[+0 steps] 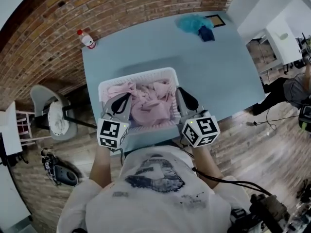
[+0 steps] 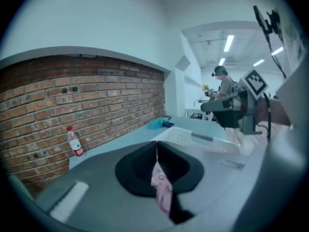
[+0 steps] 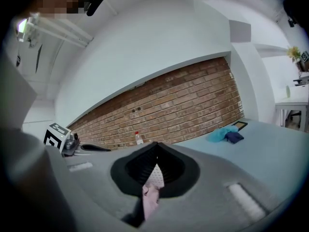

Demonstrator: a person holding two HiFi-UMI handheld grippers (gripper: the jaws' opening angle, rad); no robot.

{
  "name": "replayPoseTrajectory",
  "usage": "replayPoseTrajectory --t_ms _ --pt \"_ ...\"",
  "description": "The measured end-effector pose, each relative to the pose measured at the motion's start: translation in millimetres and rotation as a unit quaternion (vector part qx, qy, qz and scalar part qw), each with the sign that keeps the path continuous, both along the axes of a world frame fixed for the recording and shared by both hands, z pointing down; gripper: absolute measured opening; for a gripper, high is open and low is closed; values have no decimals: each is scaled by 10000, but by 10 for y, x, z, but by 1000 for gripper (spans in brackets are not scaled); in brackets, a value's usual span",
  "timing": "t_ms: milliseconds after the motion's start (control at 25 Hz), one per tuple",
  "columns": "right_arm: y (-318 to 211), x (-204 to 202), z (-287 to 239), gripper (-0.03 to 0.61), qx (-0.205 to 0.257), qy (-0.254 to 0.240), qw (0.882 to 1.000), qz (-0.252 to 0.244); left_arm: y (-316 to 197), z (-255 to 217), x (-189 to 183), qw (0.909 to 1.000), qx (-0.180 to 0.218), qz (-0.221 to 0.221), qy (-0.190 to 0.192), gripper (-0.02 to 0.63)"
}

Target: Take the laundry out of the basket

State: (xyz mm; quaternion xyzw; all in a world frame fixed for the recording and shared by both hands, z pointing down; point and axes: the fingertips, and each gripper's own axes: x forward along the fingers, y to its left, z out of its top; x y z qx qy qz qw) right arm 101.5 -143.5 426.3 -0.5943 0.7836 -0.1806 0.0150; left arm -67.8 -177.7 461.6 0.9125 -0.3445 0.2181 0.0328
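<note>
A white slatted basket [image 1: 167, 74] stands at the near edge of the pale blue table [image 1: 214, 76], filled with pink laundry [image 1: 146, 103]. My left gripper [image 1: 128, 97] is over the basket's near left corner and my right gripper [image 1: 181, 91] over its near right corner. In the left gripper view the gripper [image 2: 156, 153] is shut on a strip of pink cloth [image 2: 162, 187] that hangs from the jaws, with the basket [image 2: 186, 138] just beyond. The right gripper [image 3: 155, 154] is likewise shut on pink cloth [image 3: 150, 195].
A red-capped plastic bottle [image 1: 87, 39] stands at the table's far left corner. A teal cloth [image 1: 193, 22], a dark blue cloth [image 1: 206, 33] and a small frame [image 1: 216, 20] lie at the far right. A chair [image 1: 51, 113] stands left of the table, by the brick wall.
</note>
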Motion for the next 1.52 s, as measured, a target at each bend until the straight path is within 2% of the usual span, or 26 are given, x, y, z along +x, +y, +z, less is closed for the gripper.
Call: replayPoseTrajectory --t_ms 160,360,520,720,960,1160,1360,1520 --pt "-49 105 12 -2 -34 -11 10000 -30 -8 48 40 9999 -36 66 -138 -6" --pt "-15 108 93 -2 -104 -19 9999 91 16 157 127 9989 -162 400 -160 -6" --pt "33 78 140 -2 -193 -60 9994 269 104 312 212 9942 -355 975 -286 62" --pt "106 69 200 -2 -289 -37 9986 444 313 578 349 9772 -877 1826 -638 157" --pt "171 38 258 -2 -388 -42 9979 513 399 683 483 9633 -1462 2241 -200 314" --pt "207 52 280 -2 -423 -58 9972 612 436 725 579 9531 -1646 2536 -153 406" --pt "216 79 266 -2 -431 -63 9967 684 489 896 681 9378 -1788 2926 -546 492" --pt "246 98 273 -2 -439 -75 9964 723 548 1100 752 9246 -1813 3198 -995 502"
